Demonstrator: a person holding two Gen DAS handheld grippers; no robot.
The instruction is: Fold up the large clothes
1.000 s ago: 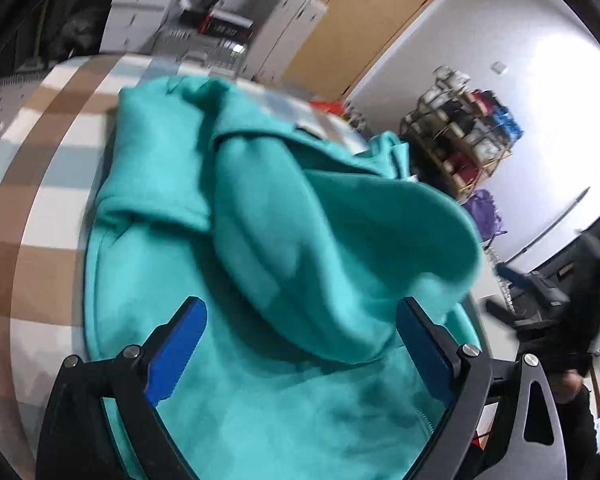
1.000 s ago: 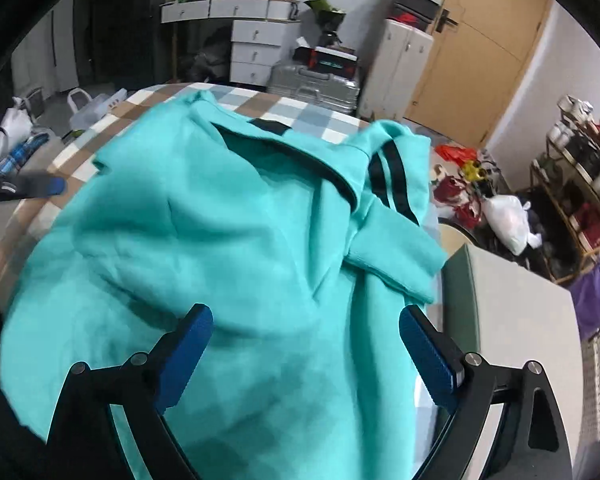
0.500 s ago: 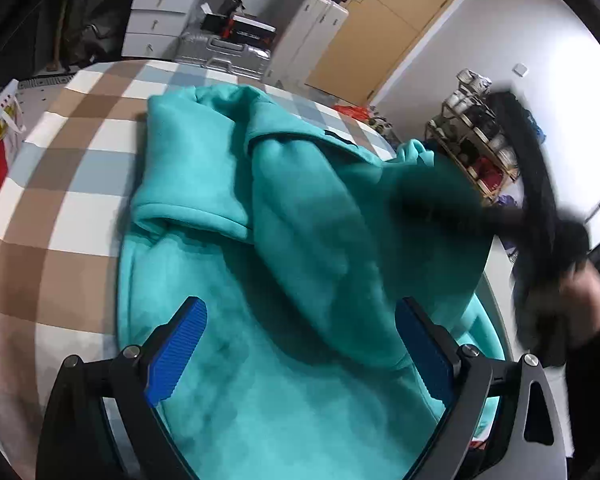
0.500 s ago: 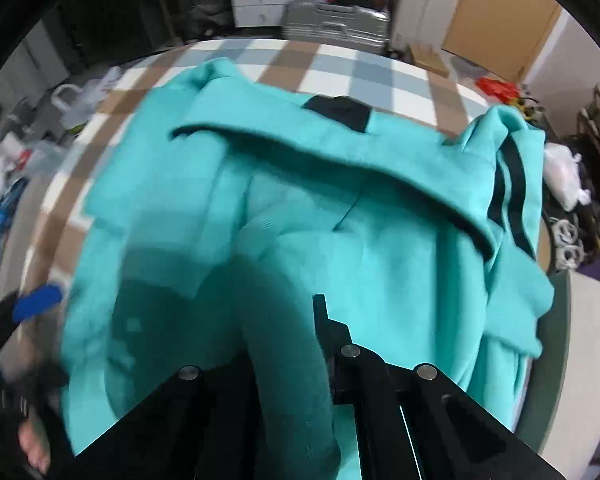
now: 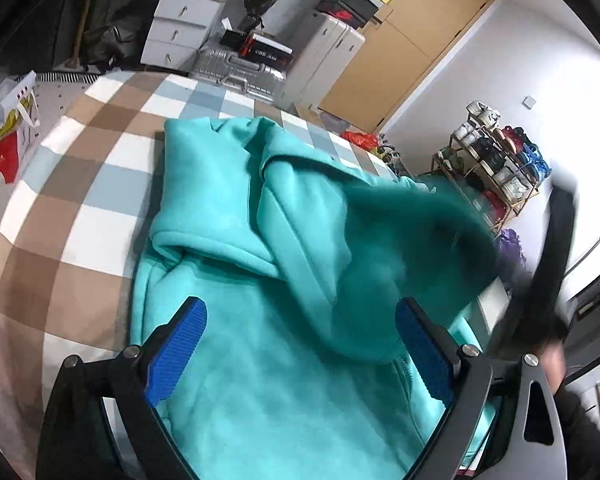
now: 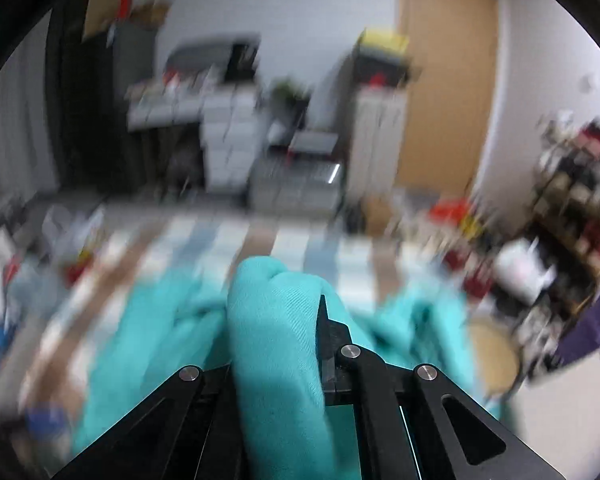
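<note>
The right wrist view was smeared throughout; the room beyond the right gripper (image 6: pixel 276 344) could not be read in detail. Its fingertips were buried in a bunched fold of the teal garment (image 6: pixel 276 320). In the left wrist view, a raised dark flap of the garment (image 5: pixel 412 240) ahead and right of the left gripper (image 5: pixel 300 344) was blurred, as was a black shape (image 5: pixel 548 280) further right.

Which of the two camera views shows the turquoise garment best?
The left wrist view. There the garment is sharp and lies spread over the checked cloth, folds visible, between the open left claw. The right wrist view is blurred and shows only a bunch of it pinched in the shut right claw.
</note>
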